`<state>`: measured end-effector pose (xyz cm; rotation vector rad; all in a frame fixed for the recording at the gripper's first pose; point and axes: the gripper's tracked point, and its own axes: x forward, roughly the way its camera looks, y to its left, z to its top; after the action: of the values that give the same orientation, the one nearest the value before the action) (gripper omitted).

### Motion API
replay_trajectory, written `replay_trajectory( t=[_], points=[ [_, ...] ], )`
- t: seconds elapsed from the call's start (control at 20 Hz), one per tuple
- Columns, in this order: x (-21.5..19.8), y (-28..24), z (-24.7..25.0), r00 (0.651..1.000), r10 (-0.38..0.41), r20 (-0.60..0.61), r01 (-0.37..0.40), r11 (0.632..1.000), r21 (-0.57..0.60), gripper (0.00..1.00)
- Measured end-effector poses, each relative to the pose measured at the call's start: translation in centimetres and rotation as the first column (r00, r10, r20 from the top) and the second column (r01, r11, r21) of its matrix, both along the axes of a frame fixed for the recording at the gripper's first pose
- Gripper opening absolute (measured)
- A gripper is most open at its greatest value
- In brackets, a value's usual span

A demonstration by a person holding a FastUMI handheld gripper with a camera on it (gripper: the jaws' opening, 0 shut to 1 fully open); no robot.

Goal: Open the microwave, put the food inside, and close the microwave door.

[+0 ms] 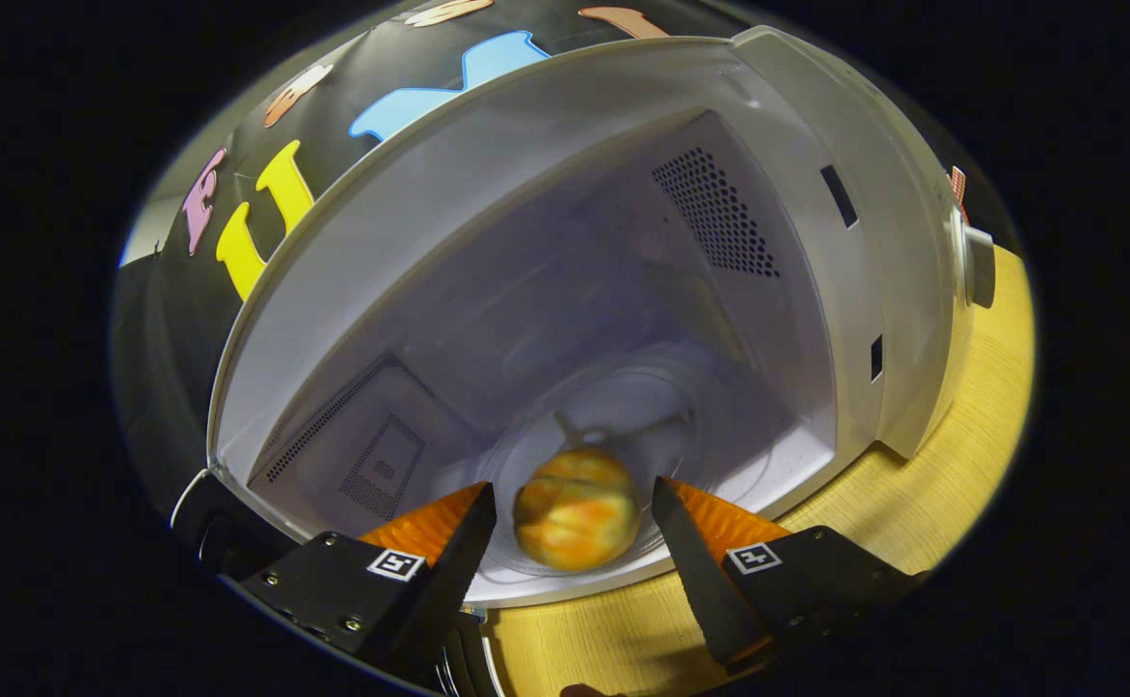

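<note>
The white microwave (874, 194) stands open, and its pale cavity lies straight ahead of me. A small orange-yellow pumpkin-shaped food (576, 511) sits on the front part of the glass turntable (681, 407) inside. My gripper (572, 499) is at the cavity's mouth with the food between its fingers. A narrow gap shows on each side of the food, so the fingers stand open around it without pressing. The food looks slightly blurred.
The microwave door (221, 528) hangs open at the left, beside my left finger. A control knob (979, 266) sticks out of the front panel on the right. The microwave rests on a light wooden table (913, 494). Perforated vents mark the cavity's walls.
</note>
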<state>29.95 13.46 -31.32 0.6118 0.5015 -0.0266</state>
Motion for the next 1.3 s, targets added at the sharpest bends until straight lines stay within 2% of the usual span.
replay_trajectory(
  t=[0.3, 0.5, 0.7, 1.0, 1.3],
  points=[
    [-2.1, 0.2, 2.0, 0.997, 0.079, 0.024, -0.077, 0.995, -0.06, 0.98],
    [-5.6, 1.1, 5.5, 0.985, 0.16, 0.062, -0.153, 0.982, -0.111, 0.98],
    [-9.9, 1.7, 9.5, 0.962, 0.247, 0.116, -0.219, 0.953, -0.207, 0.98],
    [-15.9, 1.8, 15.7, 0.932, 0.297, 0.208, -0.231, 0.928, -0.293, 0.98],
    [-22.7, 3.0, 19.8, 0.893, 0.366, 0.264, -0.26, 0.895, -0.361, 0.98]
  ],
)
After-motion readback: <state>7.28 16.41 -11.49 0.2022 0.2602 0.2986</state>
